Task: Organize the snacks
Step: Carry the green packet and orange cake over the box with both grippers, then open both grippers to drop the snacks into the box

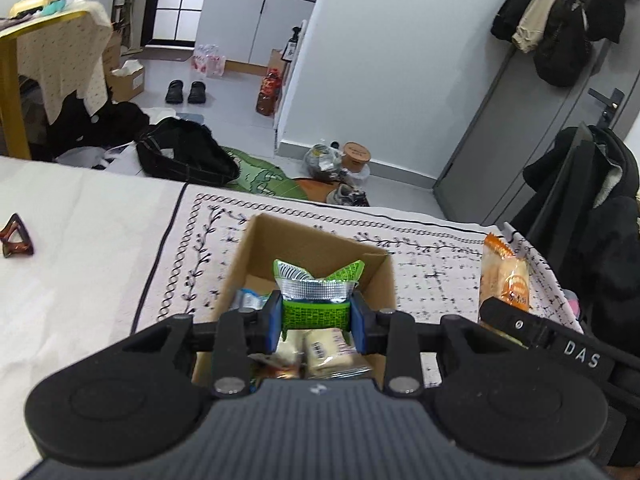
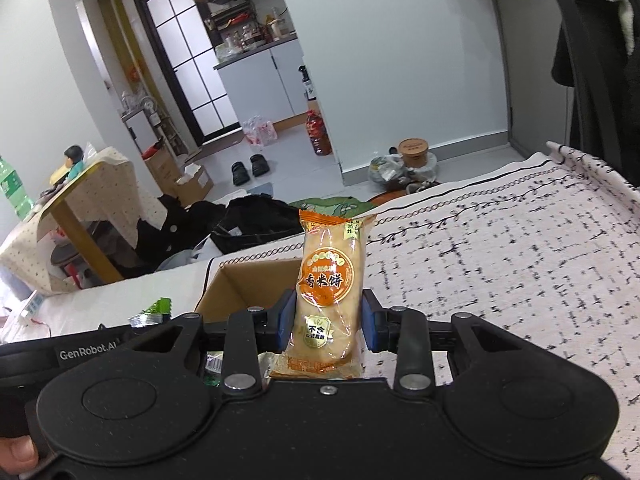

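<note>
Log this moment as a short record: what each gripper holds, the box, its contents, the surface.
left gripper: shut on green snack packet, over the box
right gripper: shut on orange rice cracker packet, upright, right of the box
cardboard box: open, on patterned cloth
box contents: pale wrapped snacks, blue-white packet

A pale tiled floor [image 1: 224, 92] is seen well beyond the fingers, bounded to their right by a white wall [image 1: 384, 64] and a grey door [image 1: 520, 128] hung with coats [image 1: 560, 20]. Straight ahead in the distance, white cabinets [image 1: 256, 20] are set beside a dark-framed glazed door [image 1: 176, 0]. A pair of black shoes [image 1: 186, 92] is left on the floor. To the far left, a gold-legged table [image 1: 16, 80] is draped with a dotted cloth. Under the fingers, a patterned bedspread [image 1: 440, 264] is spread. The room is evenly lit.
</note>
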Demonstrator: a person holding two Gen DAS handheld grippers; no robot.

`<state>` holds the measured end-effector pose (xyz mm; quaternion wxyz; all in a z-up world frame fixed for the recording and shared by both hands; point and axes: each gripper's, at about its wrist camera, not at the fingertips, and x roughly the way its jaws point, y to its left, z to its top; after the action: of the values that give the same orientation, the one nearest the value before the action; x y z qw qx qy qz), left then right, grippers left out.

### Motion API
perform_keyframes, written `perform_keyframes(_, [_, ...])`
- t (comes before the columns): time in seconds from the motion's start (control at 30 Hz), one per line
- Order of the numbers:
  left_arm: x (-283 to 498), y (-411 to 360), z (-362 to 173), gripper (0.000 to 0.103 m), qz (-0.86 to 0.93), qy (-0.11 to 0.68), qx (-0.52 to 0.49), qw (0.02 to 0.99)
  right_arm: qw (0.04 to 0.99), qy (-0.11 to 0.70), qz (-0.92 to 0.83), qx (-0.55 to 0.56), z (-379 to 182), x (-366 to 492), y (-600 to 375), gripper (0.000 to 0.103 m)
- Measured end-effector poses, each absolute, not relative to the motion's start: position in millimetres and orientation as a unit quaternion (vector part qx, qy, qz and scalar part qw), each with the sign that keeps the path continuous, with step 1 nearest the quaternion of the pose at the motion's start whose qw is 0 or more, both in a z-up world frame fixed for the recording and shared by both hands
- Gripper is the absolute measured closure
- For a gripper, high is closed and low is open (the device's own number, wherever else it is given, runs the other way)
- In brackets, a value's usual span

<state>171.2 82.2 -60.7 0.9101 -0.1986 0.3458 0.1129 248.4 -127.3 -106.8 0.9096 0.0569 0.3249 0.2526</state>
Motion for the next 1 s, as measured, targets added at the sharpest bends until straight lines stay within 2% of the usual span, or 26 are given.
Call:
perform_keyframes(0.27, [176.1, 96.0, -81.1, 0.068, 0.113, 0.370, -0.224, 0.895, 0.903, 0.337, 0.265, 0.044, -114.8, 249.0, -104.4, 0.069])
perform_keyframes(0.47, [175.1, 101.0, -87.7, 0.053, 0.125, 0.383, -0.237, 0.884, 0.898, 0.341, 0.273, 0.049, -115.4, 248.6, -95.5, 0.069])
perform_keyframes(0.77, [166.8, 104.2, -82.0, 0.042, 0.134, 0.378, -0.236, 0.885, 0.893, 0.345, 0.283, 0.063, -114.0, 249.2, -88.6, 0.069])
perform_keyframes(0.87, [165.7, 104.7, -78.7, 0.041, 0.135, 0.375, -0.232, 0.887, 0.888, 0.347, 0.295, 0.064, -114.0, 250.6, -86.1, 0.069])
perform_keyframes(0.97, [163.4, 104.5, -74.3, 0.041, 0.135, 0.372, -0.224, 0.891, 0.885, 0.353, 0.298, 0.062, -115.6, 252.8, -85.7, 0.063])
perform_keyframes(1.0, [163.3, 105.7, -73.5, 0.040, 0.135, 0.371, -0.222, 0.892, 0.884, 0.354, 0.300, 0.063, -115.9, 253.2, -86.4, 0.058])
